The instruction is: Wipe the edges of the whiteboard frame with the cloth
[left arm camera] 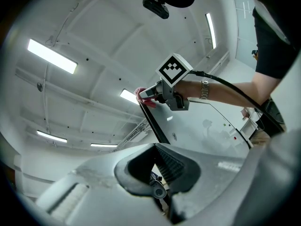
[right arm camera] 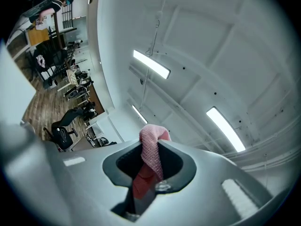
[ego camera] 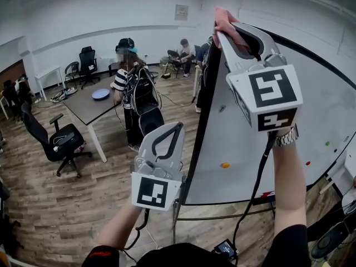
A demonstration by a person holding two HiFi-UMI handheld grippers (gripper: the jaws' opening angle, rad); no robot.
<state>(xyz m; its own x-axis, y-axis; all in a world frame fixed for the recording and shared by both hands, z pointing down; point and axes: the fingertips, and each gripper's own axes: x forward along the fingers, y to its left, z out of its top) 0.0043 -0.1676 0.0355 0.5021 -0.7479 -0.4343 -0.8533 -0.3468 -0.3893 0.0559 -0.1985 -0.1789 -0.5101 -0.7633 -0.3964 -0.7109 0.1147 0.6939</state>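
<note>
Right gripper [ego camera: 225,32]: your jaws are clamping the pink cloth [ego camera: 223,19] at the top corner of the whiteboard frame [ego camera: 201,124].
Edge axis: it is running steeply downward from the cloth.
Left gripper [ego camera: 176,128]: its jaws are resting together, empty, just beside that edge.

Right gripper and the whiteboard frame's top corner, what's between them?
The pink cloth, clamped in the right gripper, lies between it and the whiteboard frame. The head view and the left gripper view both show this.
</note>
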